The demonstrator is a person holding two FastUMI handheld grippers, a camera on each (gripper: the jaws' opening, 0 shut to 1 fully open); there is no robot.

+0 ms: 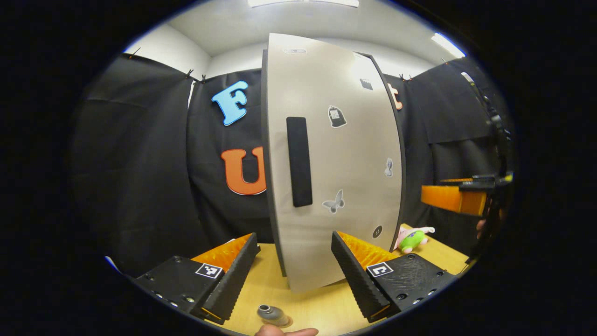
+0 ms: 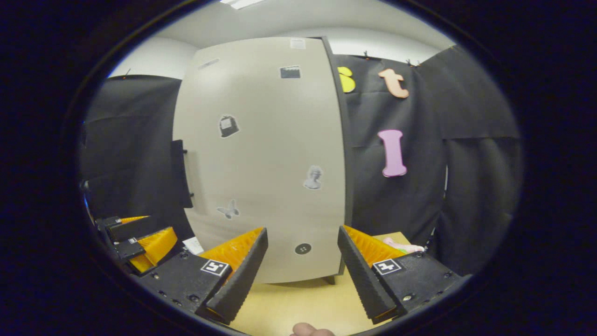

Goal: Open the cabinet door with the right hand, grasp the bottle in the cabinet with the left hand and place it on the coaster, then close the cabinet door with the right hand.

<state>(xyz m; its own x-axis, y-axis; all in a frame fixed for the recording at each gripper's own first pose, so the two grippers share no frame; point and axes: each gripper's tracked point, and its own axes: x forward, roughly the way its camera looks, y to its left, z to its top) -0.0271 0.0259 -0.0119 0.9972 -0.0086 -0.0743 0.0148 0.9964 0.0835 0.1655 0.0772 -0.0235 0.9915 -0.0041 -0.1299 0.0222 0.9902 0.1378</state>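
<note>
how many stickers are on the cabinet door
At least 6 on the cabinet door: clapperboard top, small label above it, bag upper left, bust right, butterfly lower left, round button bottom. Others may be hidden.

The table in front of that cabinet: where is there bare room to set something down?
Bare wood lies on the table between the cabinet base and the right gripper. Beside the left gripper a bottle stands; a plush toy crowds the cabinet's right.

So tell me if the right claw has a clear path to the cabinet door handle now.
Probably yes. The right claw is open and faces the closed cabinet door; the black handle sits on the door's left edge with nothing between, though the left claw hovers just below it.
</note>
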